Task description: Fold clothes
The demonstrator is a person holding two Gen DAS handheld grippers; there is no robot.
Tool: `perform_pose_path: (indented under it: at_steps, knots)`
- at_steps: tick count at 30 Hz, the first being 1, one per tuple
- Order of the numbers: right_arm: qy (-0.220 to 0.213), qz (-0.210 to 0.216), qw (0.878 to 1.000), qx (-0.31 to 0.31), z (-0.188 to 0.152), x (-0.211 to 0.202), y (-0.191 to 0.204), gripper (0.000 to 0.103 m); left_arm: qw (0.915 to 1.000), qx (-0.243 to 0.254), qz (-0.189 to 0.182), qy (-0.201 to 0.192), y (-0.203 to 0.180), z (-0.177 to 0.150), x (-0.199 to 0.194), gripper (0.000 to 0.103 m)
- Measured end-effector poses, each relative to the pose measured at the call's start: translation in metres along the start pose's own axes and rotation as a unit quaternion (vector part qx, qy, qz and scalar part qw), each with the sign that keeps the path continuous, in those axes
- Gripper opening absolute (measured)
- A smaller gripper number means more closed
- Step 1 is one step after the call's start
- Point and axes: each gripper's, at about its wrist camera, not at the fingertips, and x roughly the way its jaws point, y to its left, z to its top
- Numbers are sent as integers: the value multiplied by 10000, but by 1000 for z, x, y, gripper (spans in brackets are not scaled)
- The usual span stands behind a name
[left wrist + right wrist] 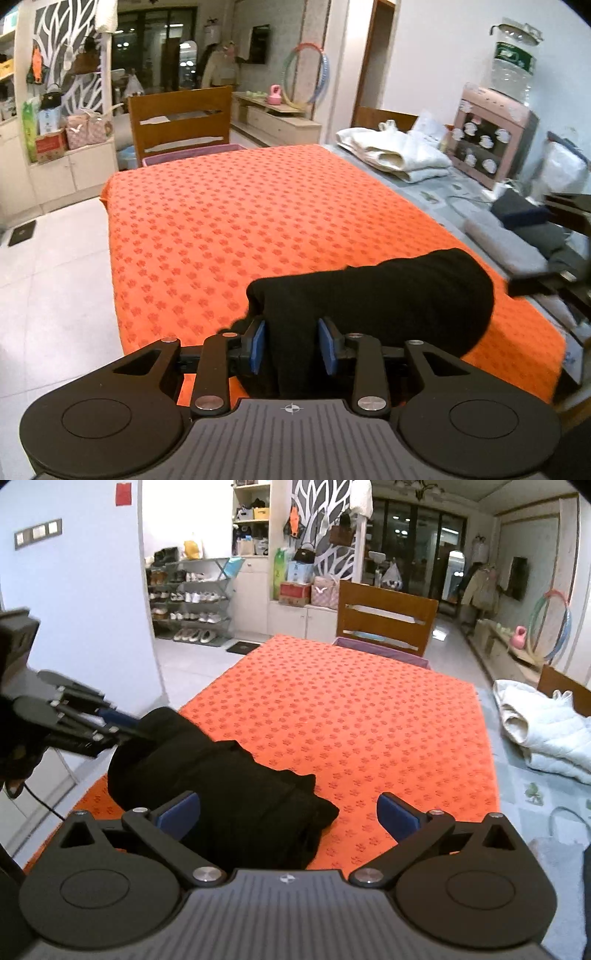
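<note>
Left wrist view: the left claw [291,345] stands narrow, its blue pads [258,346] pressed against a fold of the black garment [388,295], so it holds that end of the bundle, probably to keep the fold from springing open. In the right wrist view the right claw [288,814] gapes wide, with nothing pinched; the garment's near end lies between and under its fingers, by the left one, untouched by the pads. That looks like a release after laying the cloth down. The garment sits as a thick folded roll on the orange cloth [229,221], at its near edge, with the left claw at its left end. Right of the orange cloth lie a white jacket [546,734] and grey folded items [502,243], apart from the garment.
</note>
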Motion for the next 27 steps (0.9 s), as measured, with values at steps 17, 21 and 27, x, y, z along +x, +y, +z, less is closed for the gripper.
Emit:
perform_pose_path:
  at_steps: [17, 21, 27]
  knots:
    - [351, 219, 9991, 120, -2, 51, 31, 48, 9975, -400, 460, -354, 16, 26, 18, 41]
    - [326, 129, 9993, 95, 4, 66, 27, 48, 9964, -424, 223, -706, 8, 26, -4, 41]
    - [136, 86, 9991, 380, 17, 61, 13, 41, 9979, -143, -135, -613, -19, 20, -2, 35]
